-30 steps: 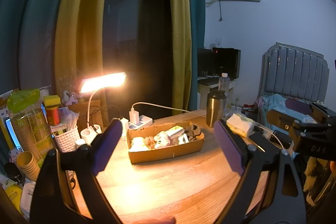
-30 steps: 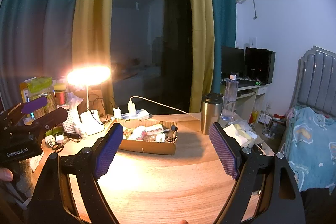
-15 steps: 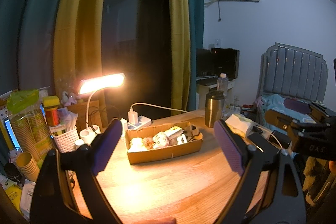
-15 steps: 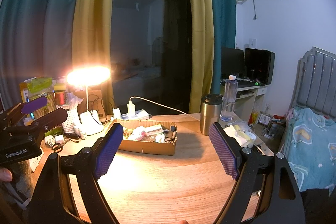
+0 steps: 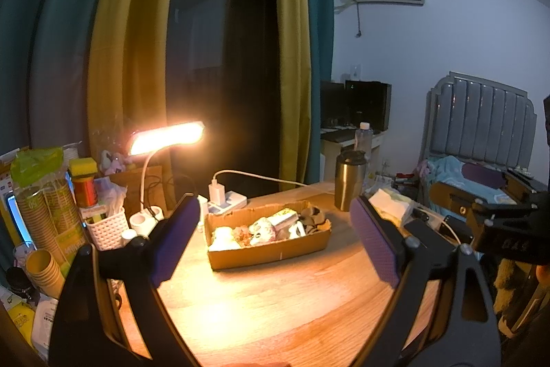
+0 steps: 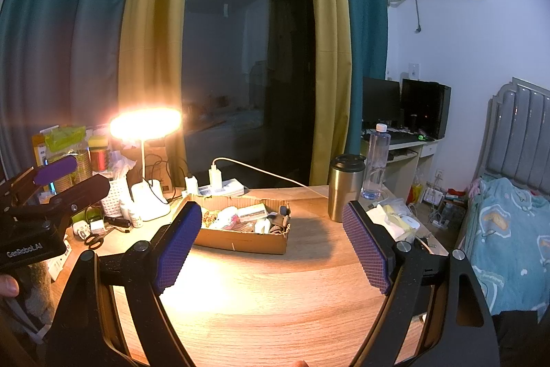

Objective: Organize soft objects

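A shallow cardboard box (image 5: 268, 251) (image 6: 240, 241) lies on the wooden table, holding several small soft objects (image 5: 263, 226) (image 6: 228, 215), pale, brown and dark. My left gripper (image 5: 275, 239) hangs open over the near table, well short of the box, nothing between its purple pads. My right gripper (image 6: 271, 243) is open too, empty, likewise short of the box. Each gripper shows at the edge of the other's view: the right one (image 5: 495, 222) at the right, the left one (image 6: 51, 195) at the left.
A lit desk lamp (image 5: 166, 136) and a power strip with a white cable (image 6: 220, 186) stand behind the box. A steel tumbler (image 6: 345, 186) and water bottle (image 6: 376, 160) are at the right, with tissues (image 5: 390, 202). Paper cups (image 5: 41, 222) and a white basket (image 5: 106, 226) crowd the left. A bed (image 6: 512, 229) lies right.
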`<state>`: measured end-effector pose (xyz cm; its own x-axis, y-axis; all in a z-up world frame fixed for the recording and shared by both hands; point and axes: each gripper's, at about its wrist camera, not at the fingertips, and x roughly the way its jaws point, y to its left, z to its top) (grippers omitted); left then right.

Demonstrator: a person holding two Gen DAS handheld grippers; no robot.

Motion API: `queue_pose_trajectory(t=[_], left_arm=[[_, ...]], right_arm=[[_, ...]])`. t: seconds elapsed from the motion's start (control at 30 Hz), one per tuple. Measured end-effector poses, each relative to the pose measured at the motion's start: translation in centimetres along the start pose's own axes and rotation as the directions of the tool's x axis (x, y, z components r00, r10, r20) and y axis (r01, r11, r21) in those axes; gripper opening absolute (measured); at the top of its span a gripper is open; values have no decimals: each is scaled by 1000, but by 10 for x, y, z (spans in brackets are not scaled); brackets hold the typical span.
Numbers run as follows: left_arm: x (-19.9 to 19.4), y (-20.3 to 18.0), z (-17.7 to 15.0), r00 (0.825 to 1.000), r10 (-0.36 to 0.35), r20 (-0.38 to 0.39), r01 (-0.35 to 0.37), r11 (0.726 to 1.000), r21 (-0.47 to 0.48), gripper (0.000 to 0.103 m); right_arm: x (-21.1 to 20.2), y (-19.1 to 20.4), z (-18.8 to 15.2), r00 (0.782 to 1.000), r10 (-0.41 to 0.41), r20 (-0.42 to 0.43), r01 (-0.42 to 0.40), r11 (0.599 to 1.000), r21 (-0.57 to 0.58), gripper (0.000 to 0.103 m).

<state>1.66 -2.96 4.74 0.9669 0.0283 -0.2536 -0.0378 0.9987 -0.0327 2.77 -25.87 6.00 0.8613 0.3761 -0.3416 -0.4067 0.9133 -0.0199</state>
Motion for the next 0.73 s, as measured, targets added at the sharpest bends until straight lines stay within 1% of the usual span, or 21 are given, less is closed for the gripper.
queue_pose_trajectory(t=[0.63,0.73], left_arm=[[-1,0,1,1000,-4,2,4,1000,1,90],[2,2,3,1000,2,-4,-2,1000,-11,90]], right_arm=[[0,-2,6,1000,6,0,-6,1000,-8,86],[0,-2,6,1000,6,-1,-6,1000,-8,86]])
